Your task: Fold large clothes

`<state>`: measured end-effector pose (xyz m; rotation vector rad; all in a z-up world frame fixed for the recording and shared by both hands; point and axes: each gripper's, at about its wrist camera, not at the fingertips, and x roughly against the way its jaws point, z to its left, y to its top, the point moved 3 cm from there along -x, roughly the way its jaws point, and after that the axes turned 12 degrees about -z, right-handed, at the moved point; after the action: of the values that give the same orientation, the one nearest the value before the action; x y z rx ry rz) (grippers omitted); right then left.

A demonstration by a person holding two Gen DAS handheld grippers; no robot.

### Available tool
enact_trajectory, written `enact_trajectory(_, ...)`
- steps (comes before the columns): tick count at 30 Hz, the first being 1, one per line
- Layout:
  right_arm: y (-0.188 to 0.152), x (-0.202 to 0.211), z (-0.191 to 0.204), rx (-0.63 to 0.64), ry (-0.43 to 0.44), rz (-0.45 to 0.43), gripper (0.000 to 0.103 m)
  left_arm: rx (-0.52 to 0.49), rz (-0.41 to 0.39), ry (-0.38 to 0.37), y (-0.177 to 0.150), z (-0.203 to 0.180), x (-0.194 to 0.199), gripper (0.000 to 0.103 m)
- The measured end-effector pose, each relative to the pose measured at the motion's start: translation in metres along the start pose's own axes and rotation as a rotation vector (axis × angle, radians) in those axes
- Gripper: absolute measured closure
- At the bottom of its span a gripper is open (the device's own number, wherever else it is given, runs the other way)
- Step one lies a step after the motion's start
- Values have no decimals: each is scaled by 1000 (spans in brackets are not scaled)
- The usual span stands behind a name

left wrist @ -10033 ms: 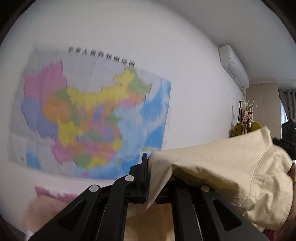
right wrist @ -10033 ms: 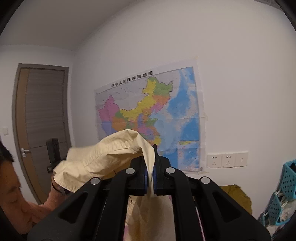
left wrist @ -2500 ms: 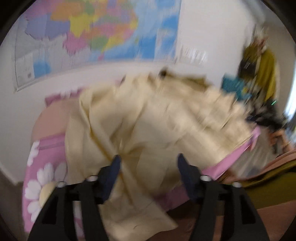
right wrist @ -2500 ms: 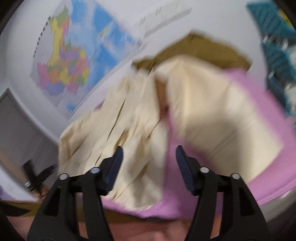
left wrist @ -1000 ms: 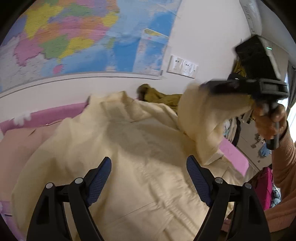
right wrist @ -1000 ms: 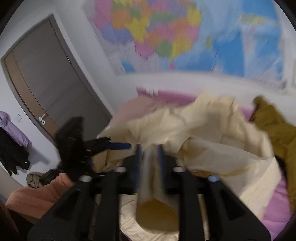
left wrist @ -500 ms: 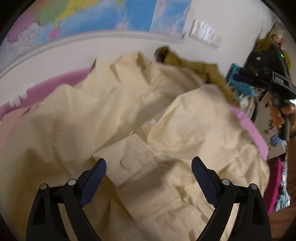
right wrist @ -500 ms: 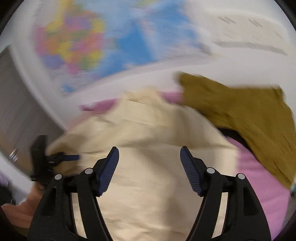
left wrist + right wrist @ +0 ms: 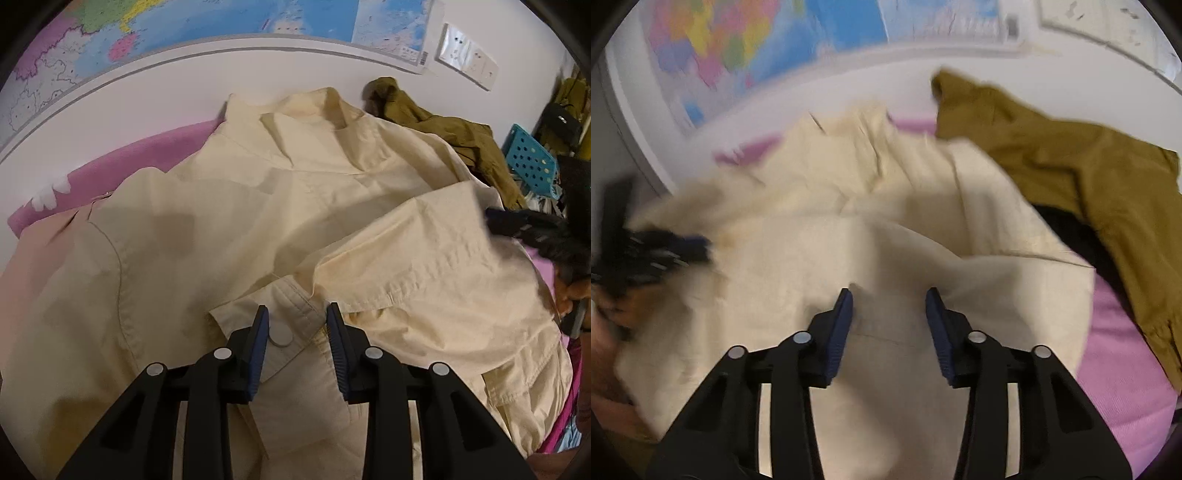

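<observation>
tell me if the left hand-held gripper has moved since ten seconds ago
Yes. The left hand-held gripper has tipped downward: the wall map that filled its view now sits at the top edge, and its jaws, just closing, straddle the cream jacket cuff on the bed.

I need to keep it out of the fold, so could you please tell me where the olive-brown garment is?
In both wrist views the olive-brown garment lies upper right, against the wall, just beyond the cream jacket.
</observation>
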<state>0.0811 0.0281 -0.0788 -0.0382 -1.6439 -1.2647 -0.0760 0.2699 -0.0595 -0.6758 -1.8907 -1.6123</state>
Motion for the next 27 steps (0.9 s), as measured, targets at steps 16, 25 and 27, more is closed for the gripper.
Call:
enact_trajectory(16,11,42,79,94,185,-93,50,-67,-306,208,-29,48,155,27)
enact_trajectory(25,-34,34,245,222,717,64,44,-14,-148,279,-87,94,147,56)
enact_trajectory(27,-41,33,279,222,821,91,43,25,-124,261,-89,105,144,77)
